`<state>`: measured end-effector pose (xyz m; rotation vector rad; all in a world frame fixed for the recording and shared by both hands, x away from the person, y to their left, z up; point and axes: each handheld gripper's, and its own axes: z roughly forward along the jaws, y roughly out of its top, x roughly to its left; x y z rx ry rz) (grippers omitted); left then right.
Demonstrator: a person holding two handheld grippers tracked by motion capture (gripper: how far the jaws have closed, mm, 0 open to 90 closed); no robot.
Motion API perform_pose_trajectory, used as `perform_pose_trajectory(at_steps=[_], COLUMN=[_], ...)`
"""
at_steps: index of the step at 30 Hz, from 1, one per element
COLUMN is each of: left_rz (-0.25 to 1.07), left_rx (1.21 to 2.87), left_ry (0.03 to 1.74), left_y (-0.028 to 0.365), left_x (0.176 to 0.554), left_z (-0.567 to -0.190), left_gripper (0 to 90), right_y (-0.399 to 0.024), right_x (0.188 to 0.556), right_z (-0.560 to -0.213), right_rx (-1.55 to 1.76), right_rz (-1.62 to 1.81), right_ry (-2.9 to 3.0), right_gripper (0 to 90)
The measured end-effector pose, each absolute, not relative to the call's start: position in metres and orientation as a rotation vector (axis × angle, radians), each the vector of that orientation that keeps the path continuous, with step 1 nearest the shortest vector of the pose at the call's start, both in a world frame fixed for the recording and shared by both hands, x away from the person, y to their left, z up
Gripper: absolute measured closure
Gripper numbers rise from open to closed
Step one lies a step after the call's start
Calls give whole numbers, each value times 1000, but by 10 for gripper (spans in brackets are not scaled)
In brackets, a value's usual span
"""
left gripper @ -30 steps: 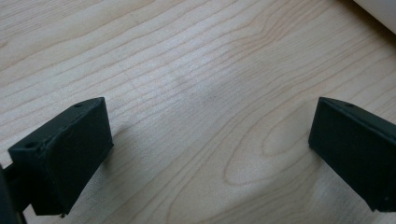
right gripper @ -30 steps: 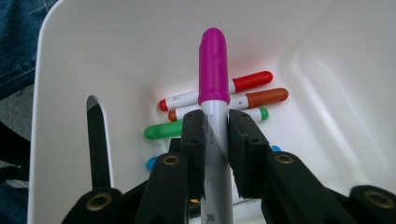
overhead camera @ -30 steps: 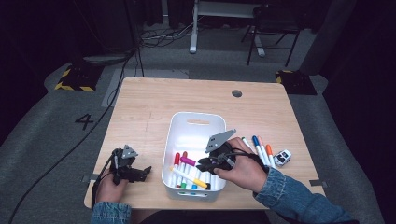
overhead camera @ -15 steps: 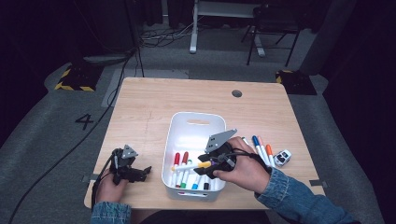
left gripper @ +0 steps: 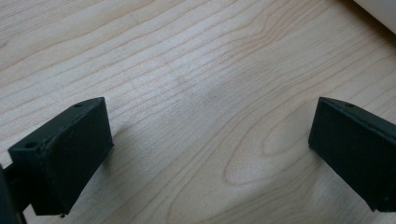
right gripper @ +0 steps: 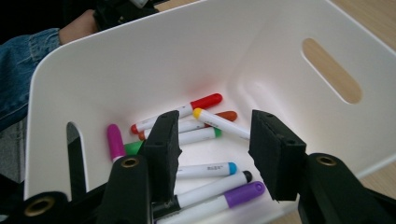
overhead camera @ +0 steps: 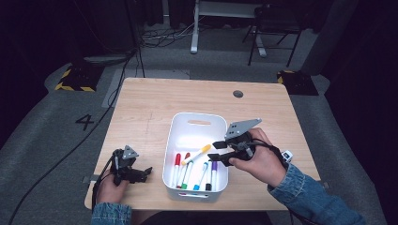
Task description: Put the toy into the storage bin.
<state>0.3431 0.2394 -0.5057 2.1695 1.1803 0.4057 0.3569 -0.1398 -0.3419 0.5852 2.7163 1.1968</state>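
Resting on a pale wooden table [overhead camera: 155, 105], a white plastic bin [overhead camera: 197, 123] with slot handles sits near the front edge, holding a loose heap of felt-tip markers. The person's right gripper [overhead camera: 217, 150] hovers over the bin's right side, its black jaws parted with nothing between them; they have just been opening. Directly beyond those jaws in the right gripper view lies a white marker with a yellow cap [right gripper: 219, 123], slanted across the red-capped marker [right gripper: 180, 110] and the others on the bin floor. In the high view that yellow-capped marker [overhead camera: 197, 154] lies tilted, just left of the jaw tips. It looks freshly released into the bin, so the step in hand appears to be dropping markers in one at a time.

The left gripper [overhead camera: 141, 172] rests on the table at the near left, well apart from the bin, with its jaws spread wide over bare wood.

A small white object [overhead camera: 287, 153] lies on the table to the right of the right hand. The next move probably calls for lifting the right gripper clear of the bin wall and swinging it right to whatever remains on the table there.
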Motion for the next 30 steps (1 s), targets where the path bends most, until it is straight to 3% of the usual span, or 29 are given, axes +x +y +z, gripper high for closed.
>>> perform_pose_trajectory(at_steps=[16, 30], left_rz=[408, 408], left_rx=[2169, 2170], left_ry=[1181, 1180], left_y=[239, 239], left_x=[343, 343], left_z=[-506, -506], left_gripper=[0, 0], right_y=[-196, -235], right_x=[382, 417], right_z=[-339, -379], right_rx=[802, 1016], right_rz=[1178, 1000], right_ry=[2595, 2561], right_gripper=[571, 660])
